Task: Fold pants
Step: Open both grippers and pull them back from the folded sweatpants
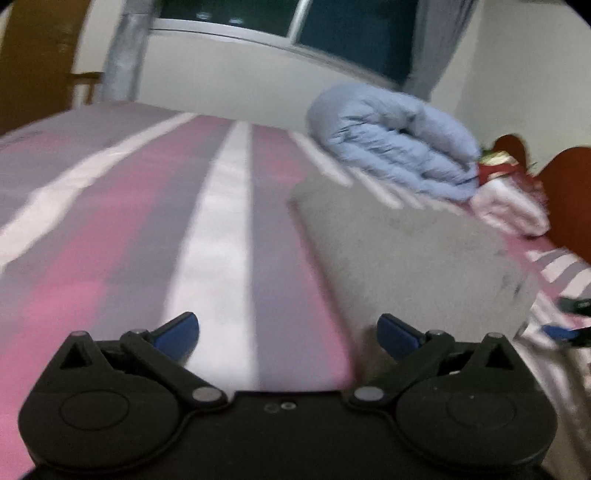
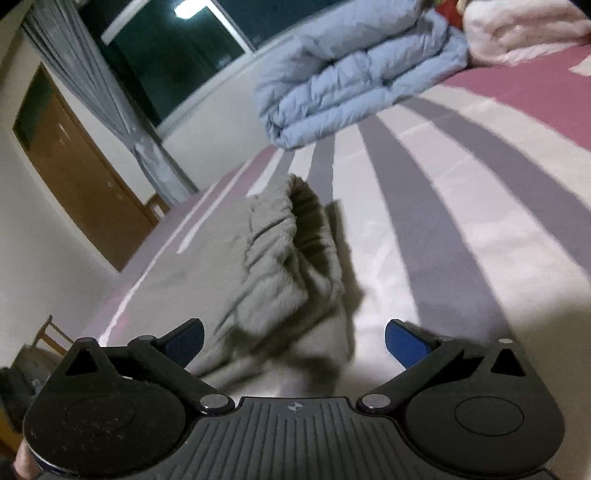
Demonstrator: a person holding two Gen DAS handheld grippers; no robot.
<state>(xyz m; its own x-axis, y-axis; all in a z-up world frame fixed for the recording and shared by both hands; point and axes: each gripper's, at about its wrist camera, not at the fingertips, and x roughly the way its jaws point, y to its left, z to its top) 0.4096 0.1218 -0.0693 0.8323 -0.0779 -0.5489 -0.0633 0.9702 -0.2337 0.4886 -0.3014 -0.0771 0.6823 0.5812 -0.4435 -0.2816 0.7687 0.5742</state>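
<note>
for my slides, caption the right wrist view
Open right tongs over grey pants on the striped bed, blue duvet behind.

The grey pants [image 2: 291, 251] are looking like soft, matt knit cloth, ribbed and gathered at the waistband. The striped bedsheet [image 1: 122, 229] is showing as smooth matt fabric. The blue quilt [image 2: 354, 74] is looking puffy, faintly crinkled. The gripper fingers [image 2: 406, 345] are showing blue pads on matt black plastic; the door [image 2: 81, 184] is looking like wood.

Striped bed [image 1: 229, 229] (pink, grey, white) carries grey pants [image 2: 288, 258], folded blue duvet [image 2: 354, 74], pink blanket [image 2: 517, 33].
</note>
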